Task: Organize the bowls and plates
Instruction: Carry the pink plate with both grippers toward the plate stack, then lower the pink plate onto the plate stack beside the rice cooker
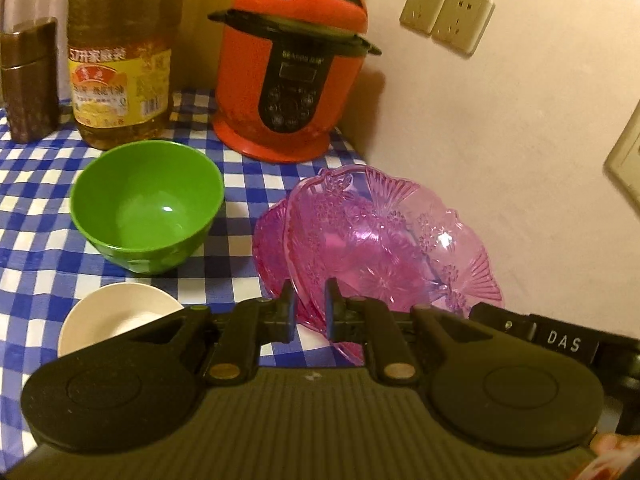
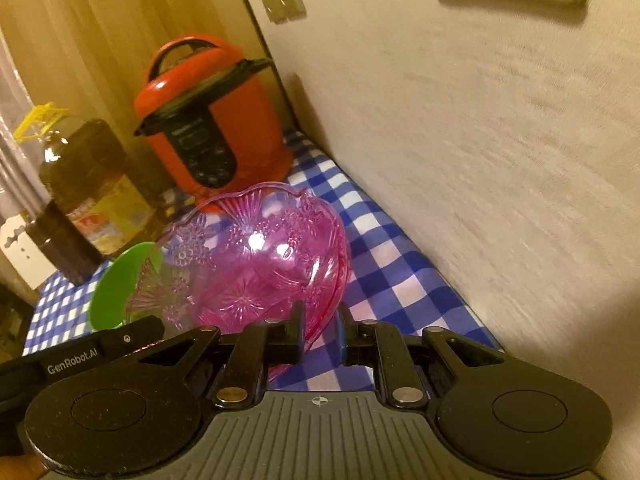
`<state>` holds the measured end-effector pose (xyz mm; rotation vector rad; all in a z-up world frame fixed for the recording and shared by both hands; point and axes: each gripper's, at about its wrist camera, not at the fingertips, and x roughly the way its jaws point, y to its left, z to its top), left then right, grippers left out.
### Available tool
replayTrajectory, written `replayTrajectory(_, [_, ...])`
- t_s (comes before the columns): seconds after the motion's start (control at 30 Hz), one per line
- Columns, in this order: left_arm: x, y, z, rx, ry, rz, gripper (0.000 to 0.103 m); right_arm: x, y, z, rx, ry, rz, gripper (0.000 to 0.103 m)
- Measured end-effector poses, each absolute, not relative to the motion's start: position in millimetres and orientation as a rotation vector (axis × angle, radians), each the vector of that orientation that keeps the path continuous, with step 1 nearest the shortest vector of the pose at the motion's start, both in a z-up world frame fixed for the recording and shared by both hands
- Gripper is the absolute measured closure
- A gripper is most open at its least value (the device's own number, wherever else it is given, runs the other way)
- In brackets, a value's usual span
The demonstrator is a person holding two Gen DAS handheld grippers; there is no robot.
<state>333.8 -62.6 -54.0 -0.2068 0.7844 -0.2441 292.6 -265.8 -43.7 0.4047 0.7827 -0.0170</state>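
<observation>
Pink plates (image 1: pixel 384 240): two thin, clear embossed plastic dishes, nested near tabletop's (image 1: pixel 36 216) wall-side edge. Likely light, stiff, slick, crack-prone; take by rim. Left gripper (image 1: pixel 311 312) and right gripper (image 2: pixel 320 330) both straddle rims, narrowly apart, not clamped.

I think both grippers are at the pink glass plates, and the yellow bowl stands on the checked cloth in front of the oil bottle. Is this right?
Not quite: the bowl is green, not yellow, as the left wrist view shows. The rest holds: the left gripper and the right gripper are both at the rim of the pink glass plates, and the bowl stands on the checked cloth in front of the oil bottle.
</observation>
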Motion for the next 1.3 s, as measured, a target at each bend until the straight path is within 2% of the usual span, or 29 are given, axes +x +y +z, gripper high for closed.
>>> replayTrajectory(0.53, [392, -62, -90, -0.218, 0.843, -0.230, 0.089, 354, -259, -72, 0.319, 0.777, -0.035, 0.089])
replayTrajectory(1.3, [399, -65, -99, -0.170, 0.840, -0.234, 0.089, 367, -257, -85, 0.290, 0.818, -0.042, 0.089])
